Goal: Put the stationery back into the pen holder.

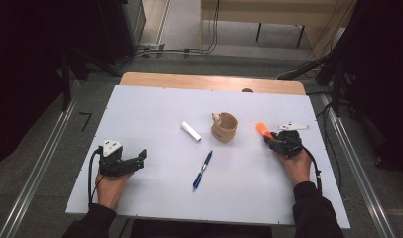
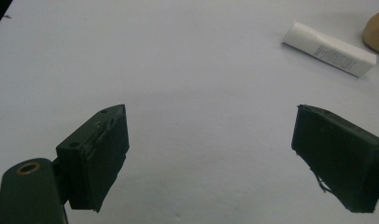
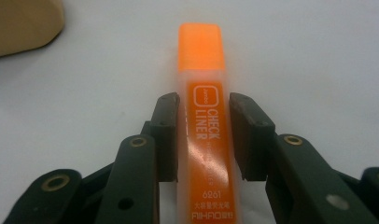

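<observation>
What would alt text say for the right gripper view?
An orange highlighter lies lengthwise between the two black jaws of the right gripper, which press its sides, cap pointing away. It rests on a white table, with a tan cup's edge at upper left.

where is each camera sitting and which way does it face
High view: above the person's side of the table, looking forward and down; both forearms, left gripper and right gripper show.
Left gripper view: rides the left gripper, looking along its open jaws at a white tube.
Right gripper view: rides the right gripper, jaws closed on an orange highlighter.
Shared: the high view also shows the white tube and highlighter.
</observation>
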Motion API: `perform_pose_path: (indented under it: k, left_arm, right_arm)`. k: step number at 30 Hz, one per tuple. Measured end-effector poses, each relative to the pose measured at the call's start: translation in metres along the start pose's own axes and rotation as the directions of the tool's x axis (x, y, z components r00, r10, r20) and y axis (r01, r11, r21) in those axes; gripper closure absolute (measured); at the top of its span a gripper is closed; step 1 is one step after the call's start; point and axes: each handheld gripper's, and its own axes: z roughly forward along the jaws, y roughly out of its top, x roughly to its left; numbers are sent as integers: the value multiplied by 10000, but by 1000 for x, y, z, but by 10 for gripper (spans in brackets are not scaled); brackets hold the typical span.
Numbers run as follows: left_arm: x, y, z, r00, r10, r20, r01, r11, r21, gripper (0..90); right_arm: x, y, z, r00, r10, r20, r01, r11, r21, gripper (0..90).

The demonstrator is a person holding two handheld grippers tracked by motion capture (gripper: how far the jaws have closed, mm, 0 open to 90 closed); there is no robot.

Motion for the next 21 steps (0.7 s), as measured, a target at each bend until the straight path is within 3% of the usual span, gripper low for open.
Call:
perform_pose_path:
  k: [9, 21]
  left_arm:
    - [-6, 2, -2, 9997, 238, -26, -238, 9997, 88, 122]
    - [-25, 9, -2, 9970, 364, 678, -361, 9993, -51, 116]
  right_arm:
    - [-2, 2, -8, 9997, 207, -134, -209, 9996, -191, 628]
    - [9, 7, -34, 9992, -167, -376, 135, 9962, -857, 628]
